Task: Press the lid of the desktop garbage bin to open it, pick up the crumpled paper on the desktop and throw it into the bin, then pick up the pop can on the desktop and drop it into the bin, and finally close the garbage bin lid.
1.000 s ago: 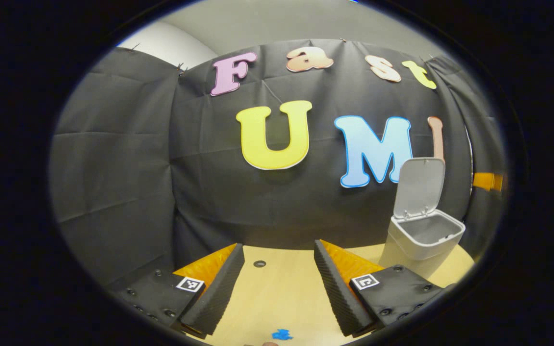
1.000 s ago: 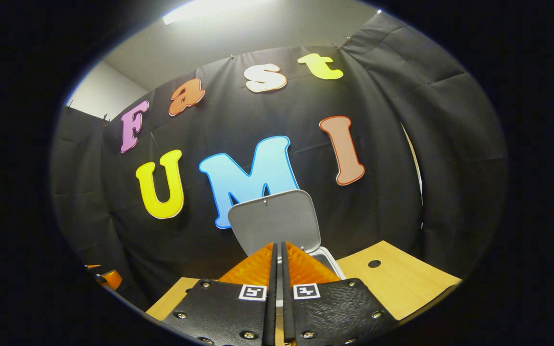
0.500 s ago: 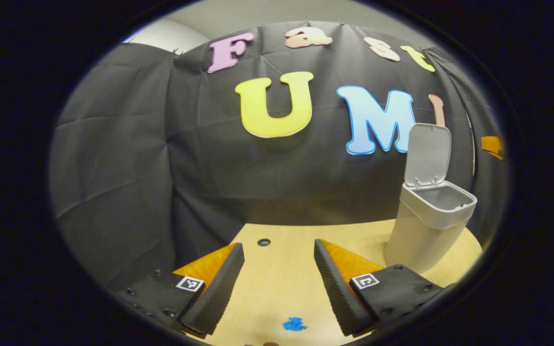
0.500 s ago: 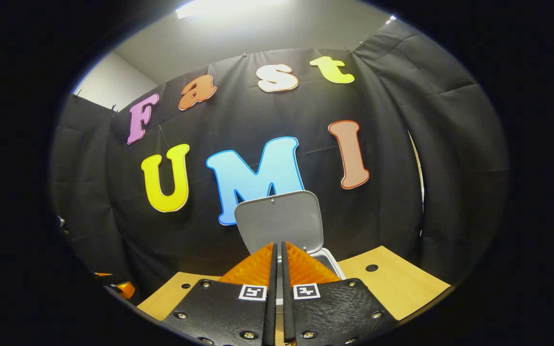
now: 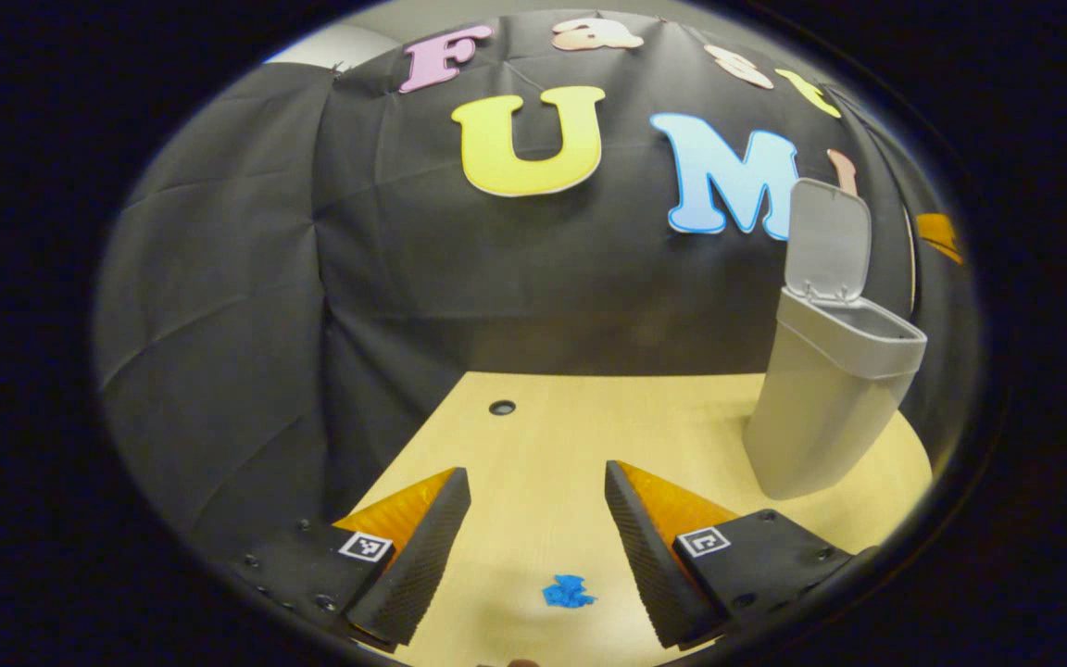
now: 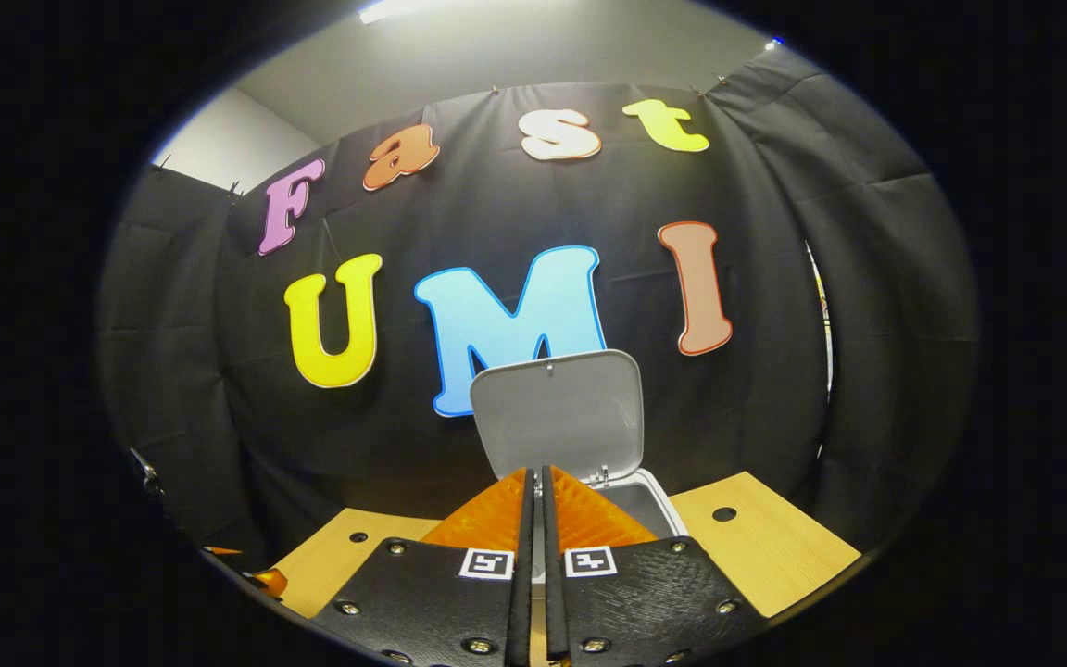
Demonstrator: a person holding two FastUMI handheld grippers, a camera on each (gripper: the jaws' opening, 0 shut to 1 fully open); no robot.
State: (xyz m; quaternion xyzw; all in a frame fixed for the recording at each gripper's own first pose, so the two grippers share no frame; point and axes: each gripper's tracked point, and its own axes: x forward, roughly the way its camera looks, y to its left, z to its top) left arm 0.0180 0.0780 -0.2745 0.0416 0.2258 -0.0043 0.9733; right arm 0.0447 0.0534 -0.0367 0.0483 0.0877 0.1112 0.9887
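Over the last second the left gripper tipped downward, so more of the wooden desktop came into its view and the garbage bin rose toward the upper right. Left to right in the left gripper view: the gripper's fingers stood spread apart and empty, a small blue mark lay on the desktop between them, and well off to the right stood the bin, upright, its lid swung up. In the right gripper view the right gripper was clenched with nothing between its fingers, hovering just before the open bin, lid raised behind. Crumpled paper and pop can were not visible from here. The paper would likely be light and soft, easily pinched across its bulk; the can light, smooth, and prone to denting, best taken across its middle.
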